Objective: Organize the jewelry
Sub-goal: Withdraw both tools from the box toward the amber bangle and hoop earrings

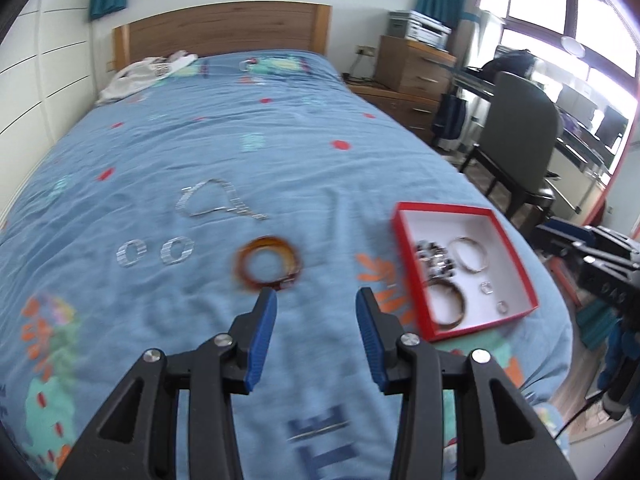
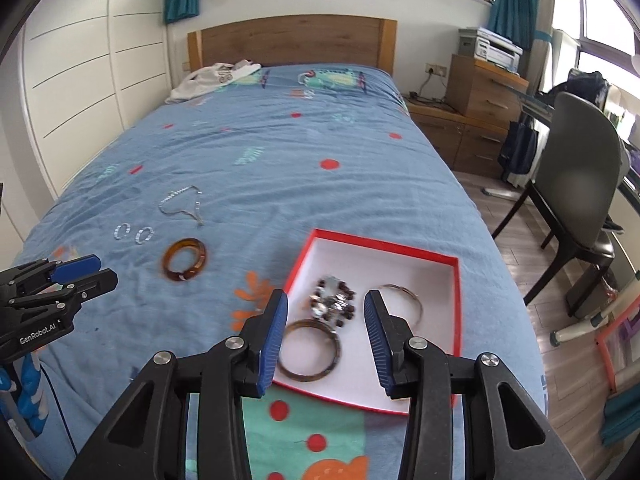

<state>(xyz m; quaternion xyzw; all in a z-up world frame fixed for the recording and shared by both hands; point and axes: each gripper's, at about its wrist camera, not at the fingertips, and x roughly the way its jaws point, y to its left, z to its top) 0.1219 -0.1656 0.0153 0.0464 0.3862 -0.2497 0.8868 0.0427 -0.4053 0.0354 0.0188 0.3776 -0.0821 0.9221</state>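
The red-rimmed white box (image 2: 455, 280) lay open on the blue bedspread (image 2: 280, 152) and served as landmark. Inside it lay a dark beaded bracelet (image 2: 334, 304), a brown tortoiseshell bangle (image 2: 310, 350) at the near corner, a thin silver bangle (image 1: 472, 258) beside the beads, and two small silver rings (image 1: 494, 298). To the left of the box, on the bedspread, rested an amber bangle (image 1: 267, 265); further left a pair of silver hoop earrings (image 1: 154, 251); beyond these a silver chain necklace (image 1: 216, 200). The left gripper (image 1: 316, 302) hovered above the bedspread between the amber bangle and the box, jaws parted, holding nothing. The right gripper (image 2: 326, 304) hovered over the near edge of the box, jaws likewise apart and empty.
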